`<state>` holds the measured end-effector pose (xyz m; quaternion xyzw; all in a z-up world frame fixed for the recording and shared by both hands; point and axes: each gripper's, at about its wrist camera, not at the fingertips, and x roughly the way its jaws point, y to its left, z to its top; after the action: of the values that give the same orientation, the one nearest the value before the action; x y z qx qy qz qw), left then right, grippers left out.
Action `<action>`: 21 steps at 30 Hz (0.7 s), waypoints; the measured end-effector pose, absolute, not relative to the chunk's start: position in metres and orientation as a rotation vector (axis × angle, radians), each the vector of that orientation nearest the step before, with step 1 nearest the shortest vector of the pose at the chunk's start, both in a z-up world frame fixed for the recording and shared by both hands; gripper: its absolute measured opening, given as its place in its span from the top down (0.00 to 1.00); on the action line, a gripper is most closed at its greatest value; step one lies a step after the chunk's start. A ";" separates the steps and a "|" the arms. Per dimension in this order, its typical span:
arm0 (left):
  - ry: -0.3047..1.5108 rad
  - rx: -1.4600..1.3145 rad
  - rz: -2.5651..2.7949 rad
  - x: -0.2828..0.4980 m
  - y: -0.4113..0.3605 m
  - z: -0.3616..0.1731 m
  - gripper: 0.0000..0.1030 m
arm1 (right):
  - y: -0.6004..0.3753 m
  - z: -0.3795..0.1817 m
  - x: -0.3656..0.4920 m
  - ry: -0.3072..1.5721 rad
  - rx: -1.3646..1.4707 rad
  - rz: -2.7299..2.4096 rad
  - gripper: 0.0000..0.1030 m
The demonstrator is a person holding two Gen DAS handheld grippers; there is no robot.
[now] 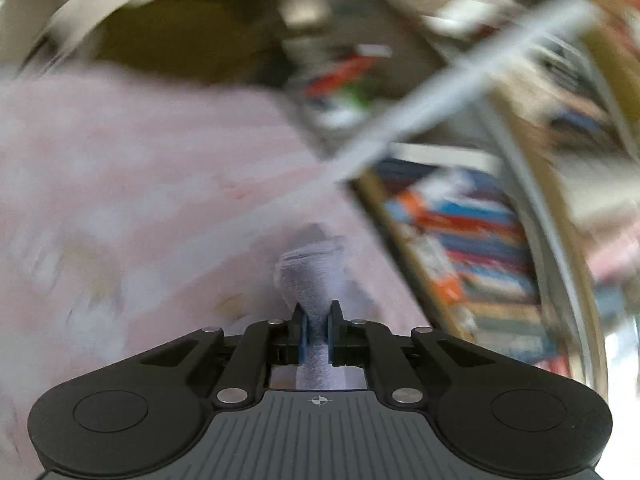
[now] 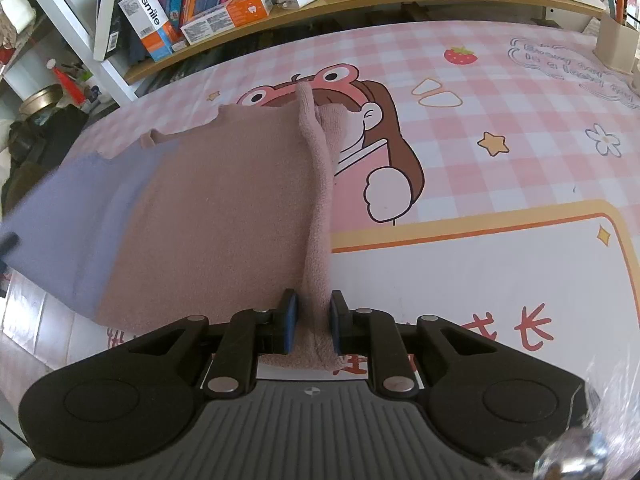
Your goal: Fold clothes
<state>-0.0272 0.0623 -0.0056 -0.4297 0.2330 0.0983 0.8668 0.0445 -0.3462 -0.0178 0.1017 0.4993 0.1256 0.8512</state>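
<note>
Pink-and-lilac knit garment [image 2: 224, 200] | edges pinched between both tools' pads | left tool [image 1: 316, 328], right tool [image 2: 312, 320] clamped on it

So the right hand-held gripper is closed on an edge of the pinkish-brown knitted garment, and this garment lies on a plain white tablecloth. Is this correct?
Not quite. The right hand-held gripper is closed on an edge of the pinkish-brown knitted garment, but the tablecloth is not plain white: it is pink-and-white checked with a cartoon print. The right wrist view shows this.
</note>
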 end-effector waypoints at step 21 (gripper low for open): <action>0.579 -1.094 0.308 -0.018 0.088 -0.066 0.74 | -0.346 -0.020 0.045 1.044 0.225 0.301 0.84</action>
<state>-0.0177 0.0884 -0.0661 -0.5109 0.2700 0.1439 0.8034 0.0454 -0.3463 -0.0197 0.1067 0.4956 0.1430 0.8501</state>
